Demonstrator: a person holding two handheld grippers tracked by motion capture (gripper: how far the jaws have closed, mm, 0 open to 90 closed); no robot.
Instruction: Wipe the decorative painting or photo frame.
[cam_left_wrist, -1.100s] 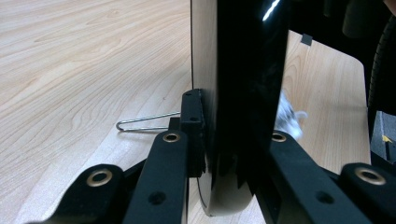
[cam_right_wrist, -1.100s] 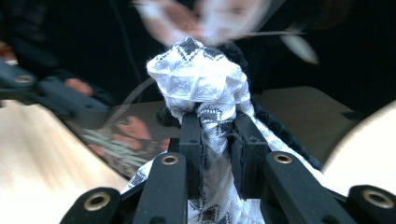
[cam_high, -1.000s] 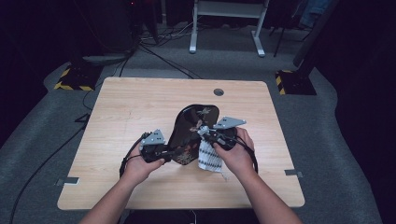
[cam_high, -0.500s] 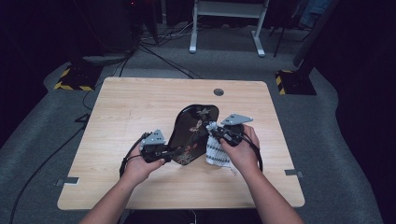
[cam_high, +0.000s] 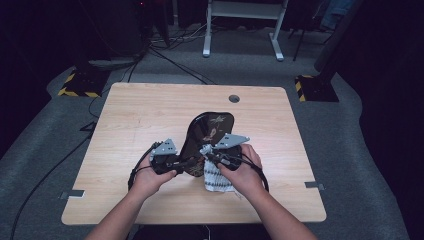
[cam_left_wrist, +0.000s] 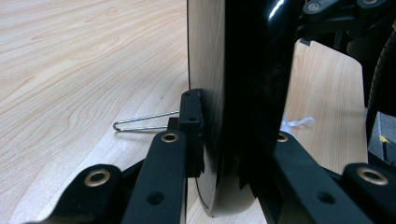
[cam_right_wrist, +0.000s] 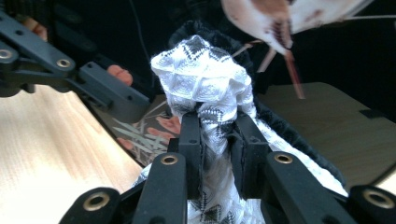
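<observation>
On the near middle of the wooden desk (cam_high: 125, 125), the left gripper (cam_high: 170, 162) clamps its jaws on a black tray's (cam_high: 210, 127) near edge. The right gripper's (cam_high: 215, 155) jaws pinch a white patterned cloth (cam_right_wrist: 201, 70) just right of the tray.

One camera looks from above forward and down on the whole light wooden table (cam_high: 150, 115). Two others ride very close, sharing the glossy black painted tray (cam_high: 210, 131) near its front edge.

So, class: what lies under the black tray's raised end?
Bare wooden table and a thin wire clip lie beside the black tray, clamped by the left gripper. The tray hides anything beneath it.
</observation>
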